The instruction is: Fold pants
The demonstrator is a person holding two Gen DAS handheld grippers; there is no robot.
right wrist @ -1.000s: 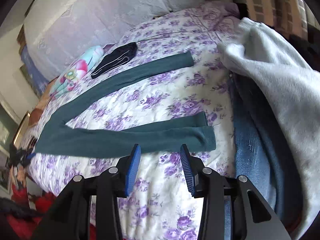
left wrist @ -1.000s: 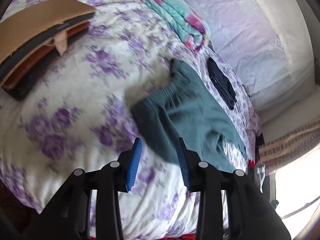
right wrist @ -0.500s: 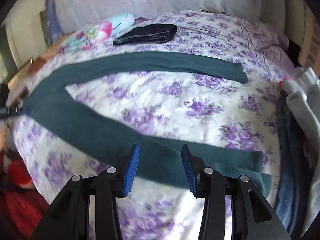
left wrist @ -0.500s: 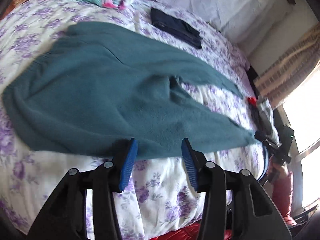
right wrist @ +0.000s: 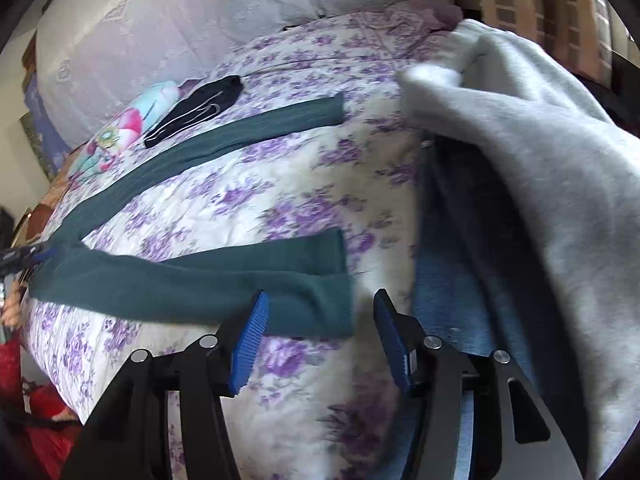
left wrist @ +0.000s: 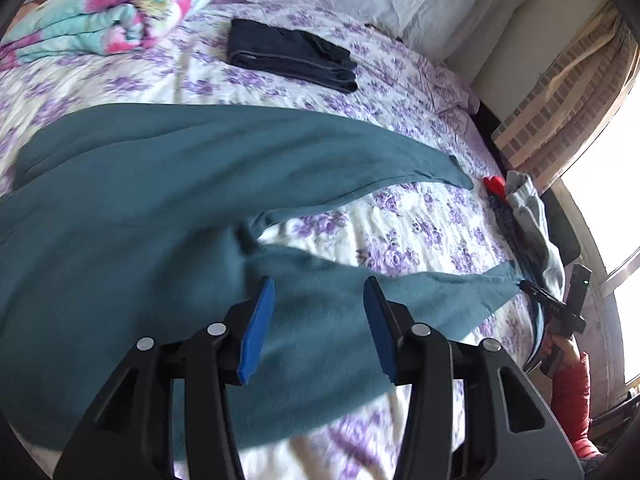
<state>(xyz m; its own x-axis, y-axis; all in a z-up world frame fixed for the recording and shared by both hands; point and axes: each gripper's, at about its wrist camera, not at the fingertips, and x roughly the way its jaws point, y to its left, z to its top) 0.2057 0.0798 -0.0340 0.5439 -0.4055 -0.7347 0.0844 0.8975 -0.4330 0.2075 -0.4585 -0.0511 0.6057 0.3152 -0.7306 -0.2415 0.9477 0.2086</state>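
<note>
The pants (left wrist: pixel 132 208) lie spread flat on the bed (left wrist: pixel 420 232), legs parted in a V with floral sheet showing between them. In the left wrist view the waist and seat fill the near left; the far leg runs toward the window side, the near leg passes under the camera.

Left gripper (left wrist: pixel 318 320): fingers (left wrist: pixel 256 328) spread wide, blue pads apart, nothing between them. It sits over the near leg close to the crotch; contact with the cloth cannot be confirmed.

Right gripper (right wrist: pixel 320 334): fingers (right wrist: pixel 250 338) spread wide, holding nothing. It sits at the hem of the near leg (right wrist: pixel 312 300); the left pad overlaps the cuff's edge in view, the right pad is over bare sheet. Contact cannot be confirmed.

Folded dark garment (left wrist: pixel 292 56) and a rolled floral blanket (left wrist: pixel 104 12) rest beyond the far leg. A grey garment (right wrist: pixel 540 168) over jeans (right wrist: pixel 448 264) lies just right of the hems.
</note>
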